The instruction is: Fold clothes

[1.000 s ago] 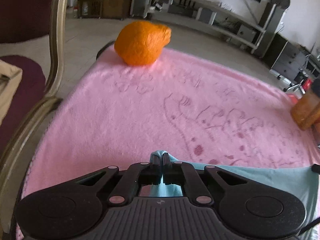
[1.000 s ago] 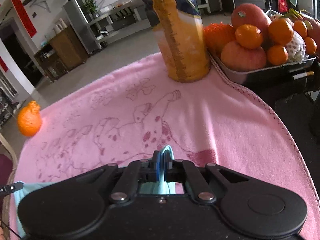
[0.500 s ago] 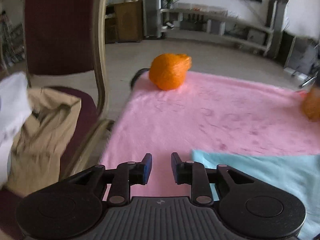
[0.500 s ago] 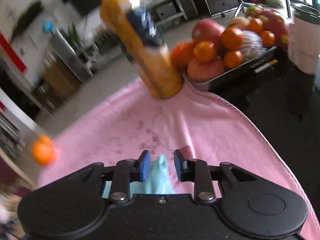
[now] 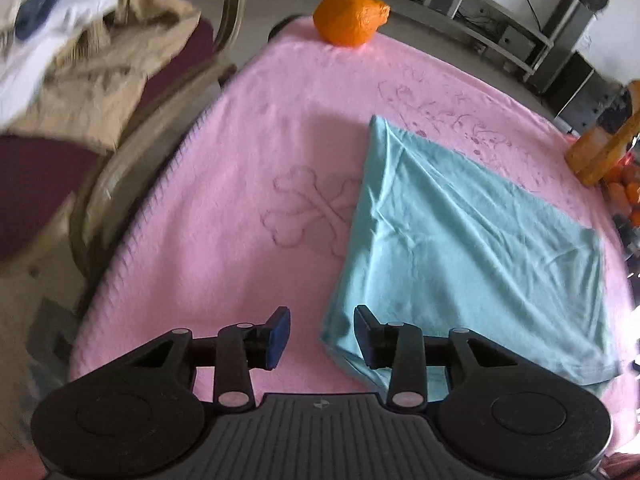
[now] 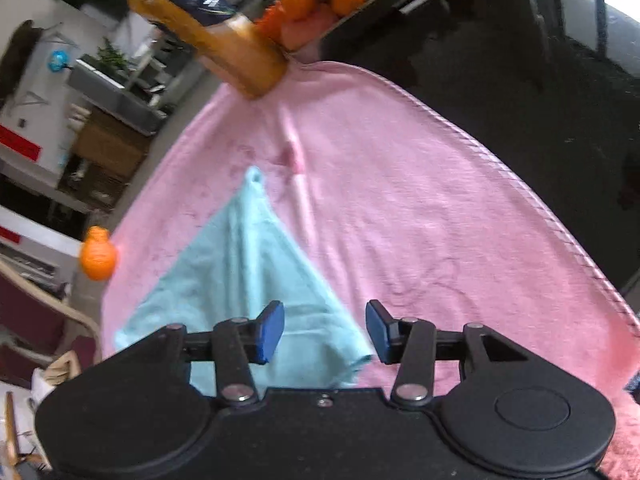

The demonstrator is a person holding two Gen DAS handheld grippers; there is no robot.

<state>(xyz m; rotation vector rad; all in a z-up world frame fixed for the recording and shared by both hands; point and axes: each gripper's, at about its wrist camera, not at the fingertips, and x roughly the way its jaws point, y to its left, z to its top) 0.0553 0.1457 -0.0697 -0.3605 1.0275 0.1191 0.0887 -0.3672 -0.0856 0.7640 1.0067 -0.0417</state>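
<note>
A light blue garment (image 5: 460, 236) lies folded flat on a pink towel (image 5: 260, 152) that covers the table. My left gripper (image 5: 322, 336) hovers open above the garment's near left corner, holding nothing. In the right wrist view the same blue garment (image 6: 248, 272) runs to a point toward the far side. My right gripper (image 6: 325, 330) is open over its near right corner, and nothing is between the fingers.
An orange fruit (image 5: 350, 18) sits at the towel's far left corner. An orange juice bottle (image 6: 208, 28) and a tray of fruit (image 6: 320, 4) stand at the far right. A chair with beige and white clothes (image 5: 76, 60) is left of the table. Dark tabletop (image 6: 540, 92) lies right.
Both grippers were shut on the blue garment's corners a second ago. They have opened, let go and pulled back and up, leaving the garment lying flat.
</note>
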